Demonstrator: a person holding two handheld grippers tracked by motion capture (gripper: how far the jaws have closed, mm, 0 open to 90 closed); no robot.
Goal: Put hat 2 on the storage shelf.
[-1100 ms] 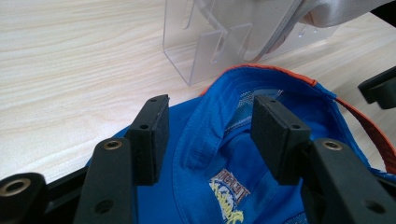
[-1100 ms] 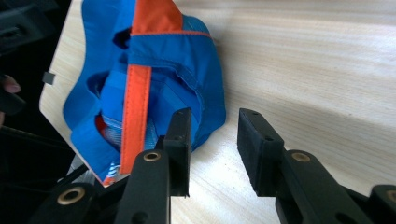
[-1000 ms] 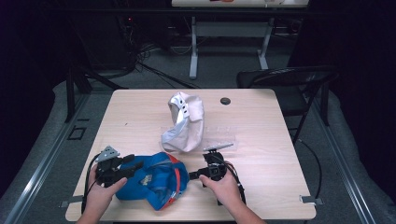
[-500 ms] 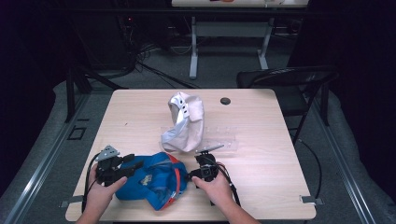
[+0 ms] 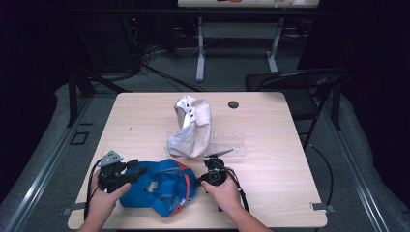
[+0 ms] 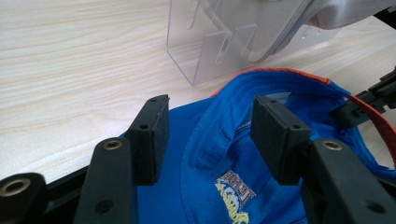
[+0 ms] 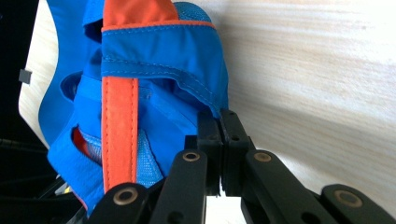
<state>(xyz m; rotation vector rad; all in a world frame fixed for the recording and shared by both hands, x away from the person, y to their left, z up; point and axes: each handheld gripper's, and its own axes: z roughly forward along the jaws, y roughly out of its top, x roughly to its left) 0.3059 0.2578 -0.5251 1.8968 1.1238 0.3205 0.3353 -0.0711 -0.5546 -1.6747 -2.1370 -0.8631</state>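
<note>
Pinching the edge of the blue cap [image 7: 154, 93] near the front edge of the worktop [image 5: 270, 145], the right gripper [image 7: 219, 135] has just clenched its jaws on the fabric, while the left gripper [image 6: 210, 135] holds its jaws released over the crown, probably to spread it flat.

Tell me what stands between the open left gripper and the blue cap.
Nothing visible does. The left gripper stands open right over the blue cap, cloth between its pads. The right gripper has just closed on the cap's edge.
</note>
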